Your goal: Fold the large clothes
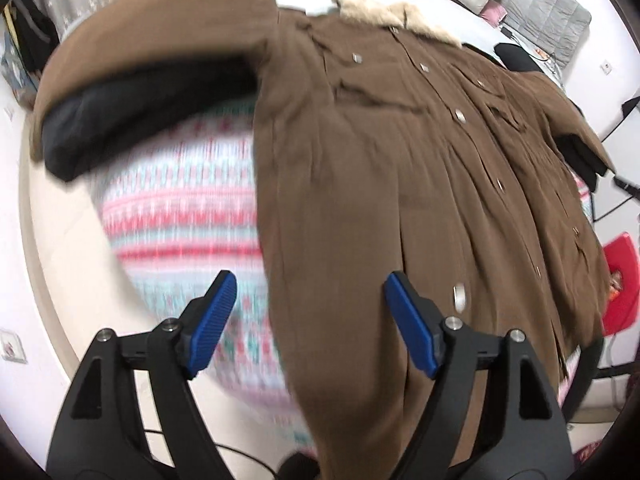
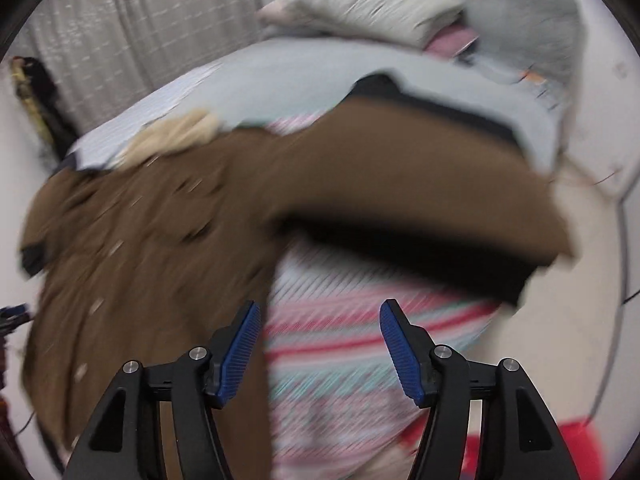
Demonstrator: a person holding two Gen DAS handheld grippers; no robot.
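Observation:
A large brown coat (image 1: 380, 152) with a cream fur collar (image 1: 396, 20) and metal snaps lies front-up across a bed. Its left sleeve (image 1: 132, 80), black-lined, stretches out to the left. My left gripper (image 1: 310, 284) is open and empty, hovering above the coat's lower left edge. In the right wrist view the coat (image 2: 140, 232) lies left and its other sleeve (image 2: 420, 208) extends right over the bed. My right gripper (image 2: 320, 312) is open and empty above the coat's right edge. Both views are motion-blurred.
The bed has a pink, white and teal patterned cover (image 1: 184, 216) and a pale blue sheet (image 2: 300, 80). Pillows (image 2: 360, 4) and a grey headboard (image 2: 520, 28) are at the far end. A red object (image 1: 622, 280) stands right of the bed. Curtains (image 2: 140, 32) hang behind.

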